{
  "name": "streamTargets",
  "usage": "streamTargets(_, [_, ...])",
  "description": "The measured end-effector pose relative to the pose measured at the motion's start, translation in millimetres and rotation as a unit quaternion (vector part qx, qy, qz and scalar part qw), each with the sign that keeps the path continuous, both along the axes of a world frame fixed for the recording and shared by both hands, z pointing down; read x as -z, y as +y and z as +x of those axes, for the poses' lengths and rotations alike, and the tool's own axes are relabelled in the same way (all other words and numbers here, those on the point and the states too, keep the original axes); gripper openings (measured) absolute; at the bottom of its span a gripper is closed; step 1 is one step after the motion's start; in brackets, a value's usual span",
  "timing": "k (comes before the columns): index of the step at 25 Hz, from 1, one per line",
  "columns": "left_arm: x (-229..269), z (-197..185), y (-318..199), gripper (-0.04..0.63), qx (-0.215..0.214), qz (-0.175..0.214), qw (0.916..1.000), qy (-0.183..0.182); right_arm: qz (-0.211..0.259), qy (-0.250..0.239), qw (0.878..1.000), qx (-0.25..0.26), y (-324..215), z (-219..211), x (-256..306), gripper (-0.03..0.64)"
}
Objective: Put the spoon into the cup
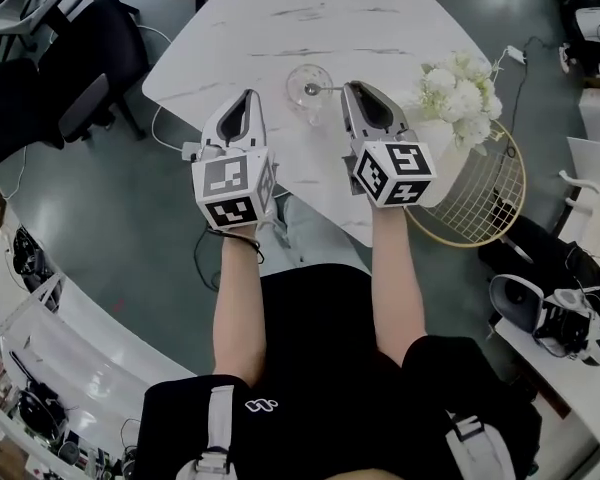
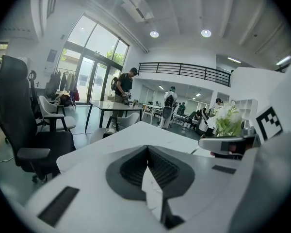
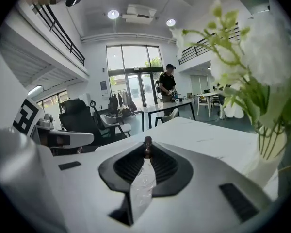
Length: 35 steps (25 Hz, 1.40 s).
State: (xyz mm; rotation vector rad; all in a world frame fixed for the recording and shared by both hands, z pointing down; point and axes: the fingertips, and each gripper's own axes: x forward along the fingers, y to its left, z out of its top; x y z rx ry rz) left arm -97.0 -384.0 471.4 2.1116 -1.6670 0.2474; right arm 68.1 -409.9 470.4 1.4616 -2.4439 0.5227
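Note:
A clear glass cup (image 1: 306, 81) stands on the white marble table (image 1: 280, 18). My right gripper (image 1: 348, 90) is just right of the cup and is shut on a thin metal spoon (image 1: 327, 89). The spoon sticks out leftward, and its far end lies over the cup's mouth. Seen end-on in the right gripper view, the spoon (image 3: 147, 147) is a small dark tip pinched between the pads. My left gripper (image 1: 246, 98) hovers left of the cup with its jaws together and nothing in them. The cup does not show in either gripper view.
White flowers in a pale vase (image 1: 460, 98) stand close to the right of my right gripper. A gold wire basket (image 1: 485, 203) sits beyond the table's right edge. Black office chairs (image 1: 90, 58) stand on the floor to the left. The table's near edge runs under both grippers.

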Motion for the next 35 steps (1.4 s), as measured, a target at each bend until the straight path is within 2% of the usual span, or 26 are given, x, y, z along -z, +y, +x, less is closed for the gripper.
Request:
streamTargets(8, [-14, -16, -2, 0.015, 0.021, -0.022, 0.9995, 0.006, -0.043, 0.017, 0.999, 0.019, -14, -22, -36, 0.048])
streamTargets(18, [-20, -9, -9, 0.015, 0.026, -0.031, 0.9992, 0.002, -0.078, 0.039, 0.995, 0.042, -17, -36, -71, 0.048])
streamTargets(30, [-27, -16, -5, 0.015, 0.044, -0.041, 0.9981, 0.009, -0.084, 0.055, 0.994, 0.037, -21, -33, -84, 0.054])
streamTargets(32, [-27, -15, -5, 0.015, 0.044, -0.041, 0.9982, 0.008, -0.083, 0.065, 0.994, 0.035, -21, -30, -86, 0.069])
streamTargets(35, [-27, -14, -4, 0.015, 0.043, -0.041, 0.9982, 0.009, -0.087, 0.073, 0.993, 0.031, -20, -27, -90, 0.132])
